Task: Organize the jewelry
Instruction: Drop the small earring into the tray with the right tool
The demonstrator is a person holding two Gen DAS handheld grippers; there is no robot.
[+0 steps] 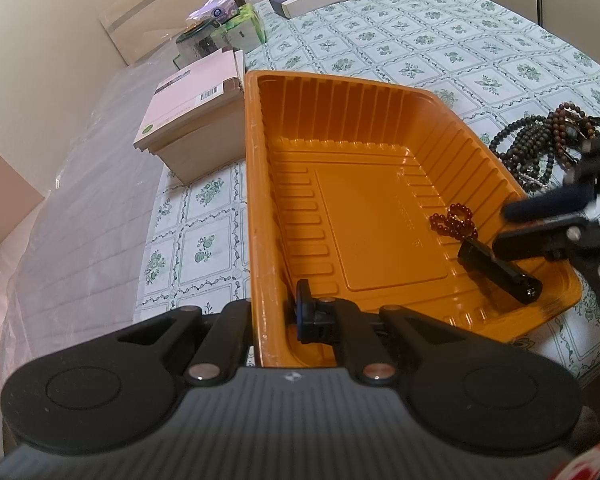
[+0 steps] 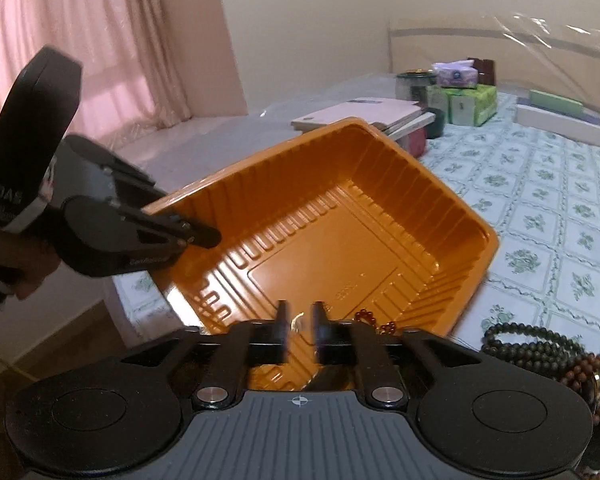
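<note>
over the orange tray (image 1: 380, 216), where a small red bead bracelet (image 1: 454, 224) lay, the right gripper (image 2: 300, 320) hung with fingers apart and empty, while the left gripper (image 1: 278, 312) pinched the tray's rim, so a bump could tip the light tray and spill it

My left gripper (image 1: 278, 312) clamps the orange tray's (image 1: 256, 200) near wall. Red bead bracelet (image 1: 454, 222) lies inside, beside my right gripper (image 1: 496, 240), jaws parted, empty.
</note>
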